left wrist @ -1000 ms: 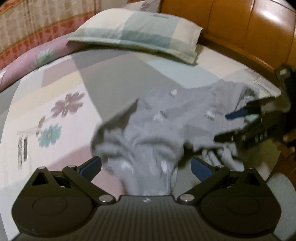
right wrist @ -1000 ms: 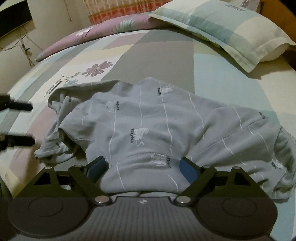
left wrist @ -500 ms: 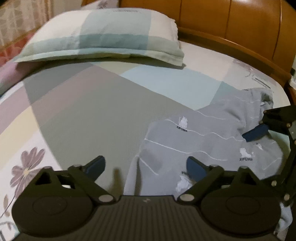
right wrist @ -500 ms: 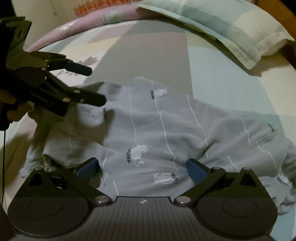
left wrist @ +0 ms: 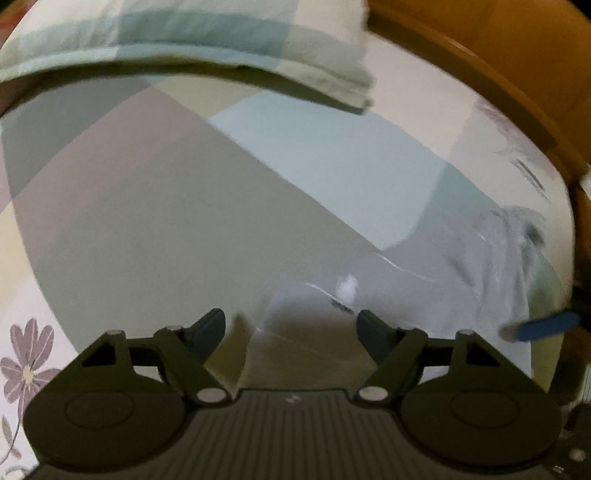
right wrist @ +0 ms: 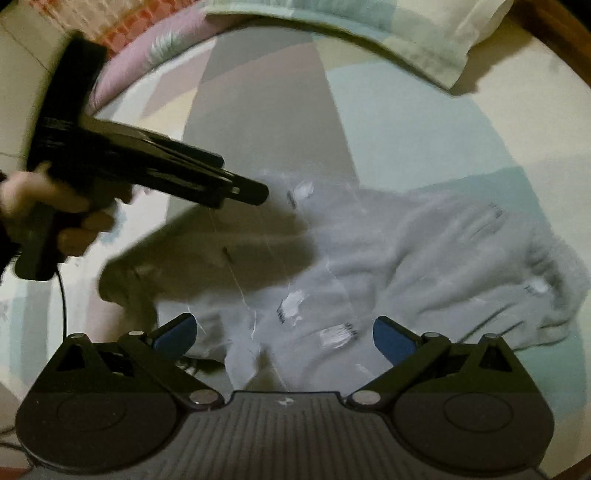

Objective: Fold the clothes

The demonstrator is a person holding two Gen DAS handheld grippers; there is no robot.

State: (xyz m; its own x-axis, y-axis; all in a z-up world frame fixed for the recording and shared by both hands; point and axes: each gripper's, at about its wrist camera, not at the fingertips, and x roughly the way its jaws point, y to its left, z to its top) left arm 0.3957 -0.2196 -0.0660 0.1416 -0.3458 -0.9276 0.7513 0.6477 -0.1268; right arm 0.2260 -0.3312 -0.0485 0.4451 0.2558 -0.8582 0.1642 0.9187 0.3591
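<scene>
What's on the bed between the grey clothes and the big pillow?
Nothing: only bare patchwork bedsheet lies between the crumpled grey printed garment and the checked green-and-cream pillow. The right wrist view shows it best.

The bed (right wrist: 424,122) carries a sheet of pastel blocks in grey, pale blue, cream and mauve, with a purple flower print (left wrist: 27,363) toward its left side. A checked pillow (left wrist: 192,40) lies at the head edge against the wooden headboard (left wrist: 491,55). A grey garment (right wrist: 406,258) lies crumpled near the foot-side edge.
</scene>
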